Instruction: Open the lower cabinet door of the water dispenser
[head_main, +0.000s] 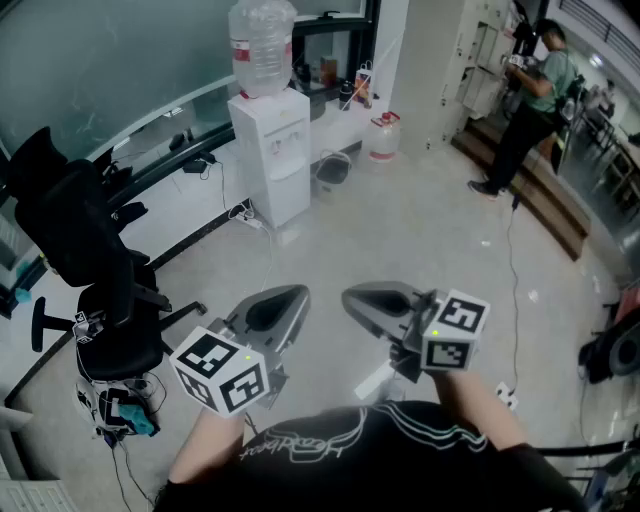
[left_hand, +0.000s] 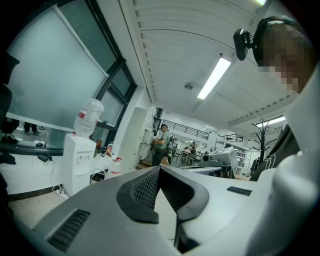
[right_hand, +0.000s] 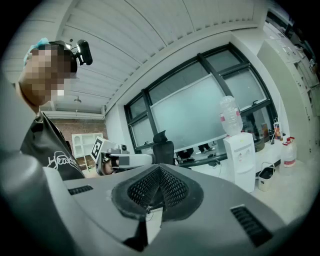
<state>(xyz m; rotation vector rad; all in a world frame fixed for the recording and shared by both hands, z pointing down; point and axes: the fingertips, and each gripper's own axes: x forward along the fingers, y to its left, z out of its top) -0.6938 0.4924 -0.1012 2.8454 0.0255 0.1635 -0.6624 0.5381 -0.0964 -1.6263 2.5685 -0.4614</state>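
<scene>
The white water dispenser (head_main: 272, 150) stands by the window wall several steps ahead, with a clear bottle (head_main: 262, 45) on top. Its lower cabinet door (head_main: 288, 195) looks closed. Both grippers are held low in front of my body, far from the dispenser. My left gripper (head_main: 298, 294) is shut with nothing in it, and so is my right gripper (head_main: 350, 295). The left gripper view shows the dispenser (left_hand: 77, 161) small at the left, beyond the joined jaw tips (left_hand: 159, 170). In the right gripper view the dispenser (right_hand: 241, 160) is at the right and the jaws (right_hand: 160, 170) are together.
A black office chair (head_main: 90, 250) stands at the left with cables beneath it. A bin (head_main: 333, 168) and a jug with a red cap (head_main: 383, 135) sit right of the dispenser. A person (head_main: 530, 100) stands at the far right by a raised wooden step.
</scene>
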